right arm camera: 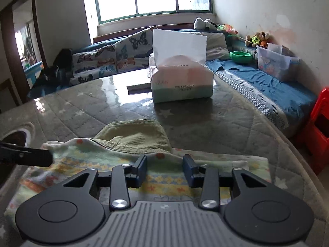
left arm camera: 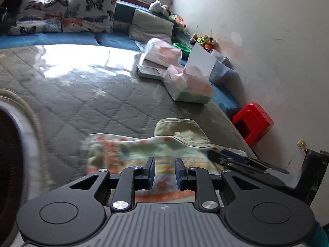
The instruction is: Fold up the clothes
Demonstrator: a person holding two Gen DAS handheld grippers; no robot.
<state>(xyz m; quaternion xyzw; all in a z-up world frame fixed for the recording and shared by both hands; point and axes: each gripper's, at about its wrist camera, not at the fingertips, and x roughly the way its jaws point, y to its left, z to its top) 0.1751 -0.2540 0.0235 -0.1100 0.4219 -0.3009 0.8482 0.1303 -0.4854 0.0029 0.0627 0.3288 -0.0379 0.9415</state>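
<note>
A small patterned garment (left arm camera: 127,154), pale green with orange and yellow prints, lies on the glass-covered quilted table (left arm camera: 82,94). An olive corduroy garment (left arm camera: 181,131) lies just beyond it, partly under its far edge. My left gripper (left arm camera: 164,173) is open and empty, just above the patterned garment. My right gripper (right arm camera: 164,170) is open and empty over the same patterned garment (right arm camera: 164,183), with the olive garment (right arm camera: 135,135) ahead. The right gripper's fingers (left arm camera: 236,160) show at the right of the left wrist view. The left gripper's finger (right arm camera: 26,156) shows at the left of the right wrist view.
A tissue pack (right arm camera: 181,82) stands mid-table, with a flat book (right arm camera: 137,87) behind it. A round hole (right arm camera: 18,138) sits in the table at left. A red stool (right arm camera: 320,131) stands at the right. A blue bench (right arm camera: 267,86) holds a plastic box (right arm camera: 275,63) and toys.
</note>
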